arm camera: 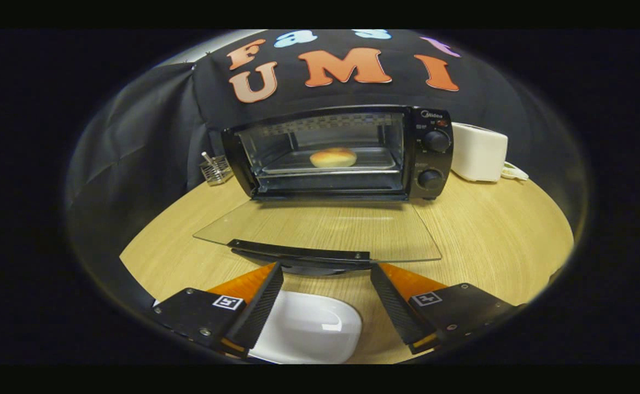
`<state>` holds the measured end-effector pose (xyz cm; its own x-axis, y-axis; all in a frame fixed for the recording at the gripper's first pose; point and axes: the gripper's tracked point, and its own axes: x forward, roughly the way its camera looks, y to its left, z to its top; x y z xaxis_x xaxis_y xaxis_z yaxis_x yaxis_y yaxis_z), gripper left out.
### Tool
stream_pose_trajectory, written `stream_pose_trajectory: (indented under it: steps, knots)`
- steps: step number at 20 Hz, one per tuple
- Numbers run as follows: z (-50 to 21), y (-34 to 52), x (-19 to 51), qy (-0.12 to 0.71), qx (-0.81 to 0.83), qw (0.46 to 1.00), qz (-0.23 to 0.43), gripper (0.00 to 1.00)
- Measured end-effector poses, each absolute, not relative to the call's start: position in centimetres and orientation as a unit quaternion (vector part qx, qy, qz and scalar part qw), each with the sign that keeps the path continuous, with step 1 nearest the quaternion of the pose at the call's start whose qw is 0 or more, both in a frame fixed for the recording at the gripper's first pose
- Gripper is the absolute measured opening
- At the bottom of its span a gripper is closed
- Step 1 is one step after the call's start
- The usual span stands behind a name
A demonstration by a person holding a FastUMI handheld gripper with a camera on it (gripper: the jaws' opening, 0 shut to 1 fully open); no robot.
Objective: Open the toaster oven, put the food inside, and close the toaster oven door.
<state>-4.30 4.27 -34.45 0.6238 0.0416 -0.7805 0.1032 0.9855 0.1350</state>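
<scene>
Table, wooden, carries your toaster oven; its glass door lies folded flat, handle just ahead of your fingers. White dish sits between them. Bun rests on the oven tray. Your gripper is spread apart, holding nothing.

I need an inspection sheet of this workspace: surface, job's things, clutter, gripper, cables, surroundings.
Surface: wooden table.
Job's things: toaster oven, glass door folded down open; bun on the tray inside.
Clutter: white plate between the fingers; wire holder left of the oven; white appliance to its right.
Gripper: gripper open, holding nothing, just behind the door handle.
Cables: white cord by the appliance.
Surroundings: black cloth wall.
</scene>
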Motion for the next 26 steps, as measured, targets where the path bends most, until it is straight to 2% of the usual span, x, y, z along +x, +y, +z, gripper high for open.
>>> stream_pose_trajectory:
  steps: [9, 13, 21, 23, 24, 26]
  knots:
    - [-29.8, 3.6, 0.4, 0.366, 0.117, 0.923, -0.007, 0.96]
    - [-28.0, 3.0, 3.2, 0.333, 0.121, 0.935, -0.003, 0.99]
    - [-26.3, 0.9, 11.1, 0.288, 0.13, 0.949, -0.02, 1.0]
    - [-25.4, -0.6, 13.0, 0.265, 0.079, 0.96, -0.047, 0.99]
    - [-24.9, -0.6, 13.5, 0.258, 0.06, 0.963, -0.043, 0.95]
    - [-24.4, 0.3, 14.1, 0.25, 0.04, 0.967, -0.039, 0.94]
